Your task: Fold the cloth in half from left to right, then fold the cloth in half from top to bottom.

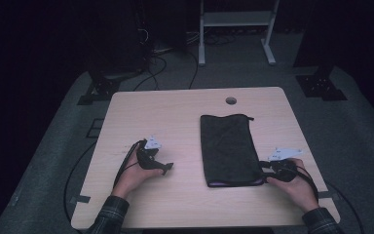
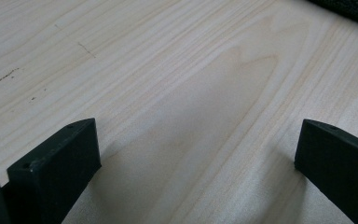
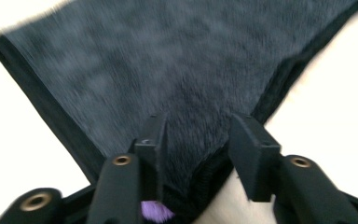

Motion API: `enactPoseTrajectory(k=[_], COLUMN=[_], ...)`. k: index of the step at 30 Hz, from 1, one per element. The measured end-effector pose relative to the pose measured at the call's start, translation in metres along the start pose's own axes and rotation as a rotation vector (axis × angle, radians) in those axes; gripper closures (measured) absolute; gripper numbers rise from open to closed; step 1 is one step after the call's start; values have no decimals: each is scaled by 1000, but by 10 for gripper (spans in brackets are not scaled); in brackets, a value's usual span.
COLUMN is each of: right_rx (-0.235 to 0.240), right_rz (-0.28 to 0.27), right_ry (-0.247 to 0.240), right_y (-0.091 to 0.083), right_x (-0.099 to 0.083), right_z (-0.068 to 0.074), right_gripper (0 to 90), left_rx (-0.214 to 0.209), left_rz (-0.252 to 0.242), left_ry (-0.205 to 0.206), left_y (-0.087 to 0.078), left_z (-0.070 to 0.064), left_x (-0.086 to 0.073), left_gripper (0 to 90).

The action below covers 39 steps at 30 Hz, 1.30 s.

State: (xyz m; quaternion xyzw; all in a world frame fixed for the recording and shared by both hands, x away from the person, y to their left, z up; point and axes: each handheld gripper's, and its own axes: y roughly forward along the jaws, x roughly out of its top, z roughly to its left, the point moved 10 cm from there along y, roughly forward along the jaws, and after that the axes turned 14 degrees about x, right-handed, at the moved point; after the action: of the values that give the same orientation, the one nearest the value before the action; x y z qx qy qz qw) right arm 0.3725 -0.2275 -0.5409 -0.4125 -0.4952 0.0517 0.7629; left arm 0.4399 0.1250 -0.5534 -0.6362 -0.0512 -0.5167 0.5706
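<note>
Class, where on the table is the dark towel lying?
In the high view, the dark towel lies folded right of the table's centre, its near right corner at the right gripper.

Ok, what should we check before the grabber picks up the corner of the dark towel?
1. Right gripper at the towel's near right corner: ok.
2. Right jaws on either side of the corner: ok; not closed on it.
3. Towel lies flat and folded on the table: ok.
4. Left gripper open, off the towel, over bare table: ok.
5. Jaws catch every layer, purple bit too: cannot tell.
</note>
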Motion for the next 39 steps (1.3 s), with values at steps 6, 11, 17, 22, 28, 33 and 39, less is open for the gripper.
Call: enactPoseTrajectory(k=[6,11,17,22,28,33,39], right_rx=[3,33,36,21,12,11,3], right_rz=[-6,-74,-101,-112,-146,-155,-160], right_ry=[-4,19,23,21,30,33,39], right_y=[-6,-10,-6,-1,-2,2,7], right_x=[-5,5,22,38,60,75,93], right_z=[-1,-4,-16,-33,-52,-68,-87], right_gripper=[433,415,381,386,404,407,415], left_rx=[0,13,10,2,-26,-31,-63], left_rz=[1,3,-8,-37,-71,-90,-103], left_ry=[0,-13,-25,-35,-29,-23,-44], left_y=[0,-1,-2,1,10,20,35], left_z=[0,2,5,5,1,-1,-3], left_x=[0,1,14,33,57,78,103], left_gripper=[0,29,147,259,393,486,650])
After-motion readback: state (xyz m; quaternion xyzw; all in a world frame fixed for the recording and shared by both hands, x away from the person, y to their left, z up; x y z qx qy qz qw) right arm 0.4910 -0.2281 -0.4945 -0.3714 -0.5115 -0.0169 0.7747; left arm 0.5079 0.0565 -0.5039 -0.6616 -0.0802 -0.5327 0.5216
